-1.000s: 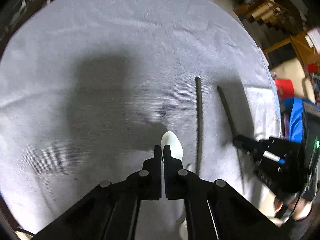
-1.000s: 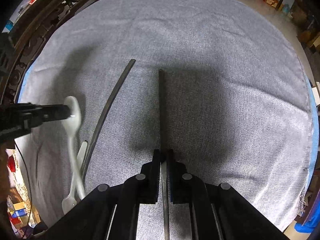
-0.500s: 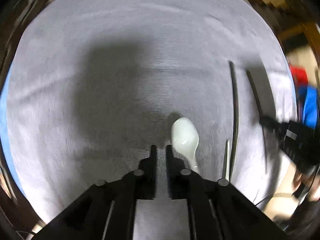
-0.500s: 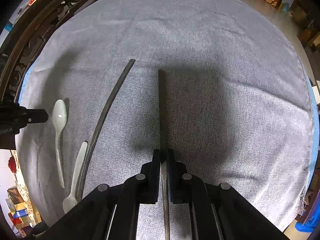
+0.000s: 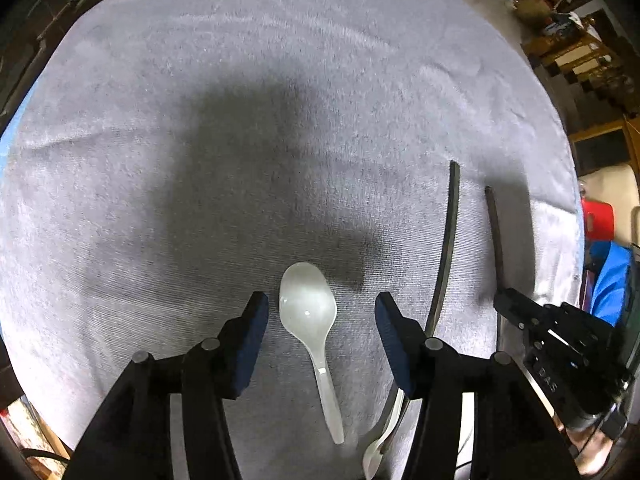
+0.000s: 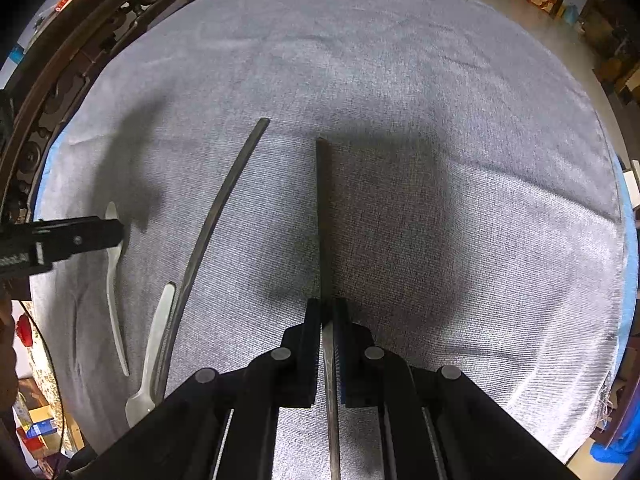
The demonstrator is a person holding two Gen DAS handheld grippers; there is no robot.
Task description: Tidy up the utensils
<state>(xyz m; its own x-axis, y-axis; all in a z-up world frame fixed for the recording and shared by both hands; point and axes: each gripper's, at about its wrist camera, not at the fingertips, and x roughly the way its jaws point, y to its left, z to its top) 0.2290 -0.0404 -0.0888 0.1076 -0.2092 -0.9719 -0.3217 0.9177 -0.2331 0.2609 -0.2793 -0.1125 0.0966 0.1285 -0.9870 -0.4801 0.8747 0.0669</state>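
A white plastic spoon (image 5: 310, 320) lies flat on the grey cloth (image 5: 240, 120), bowl away from me. My left gripper (image 5: 318, 314) is open, its fingers on either side of the spoon's bowl, not touching it. My right gripper (image 6: 329, 320) is shut on a dark chopstick (image 6: 324, 208) that points away across the cloth. A second dark chopstick (image 6: 212, 236) lies to its left. A second white utensil (image 6: 154, 344) lies beside that chopstick. In the right wrist view the spoon (image 6: 114, 292) lies partly under the left gripper (image 6: 60, 240).
The round table has a dark carved wooden rim (image 6: 60, 72) at the left. Furniture and boxes (image 5: 568, 40) stand beyond the table's far right edge. A red object (image 5: 598, 220) and blue fabric (image 5: 610, 280) are off the right edge.
My left gripper has let go of the spoon, which now lies flat on the cloth, and its jaws have opened wide. The right gripper has kept still with the chopstick.
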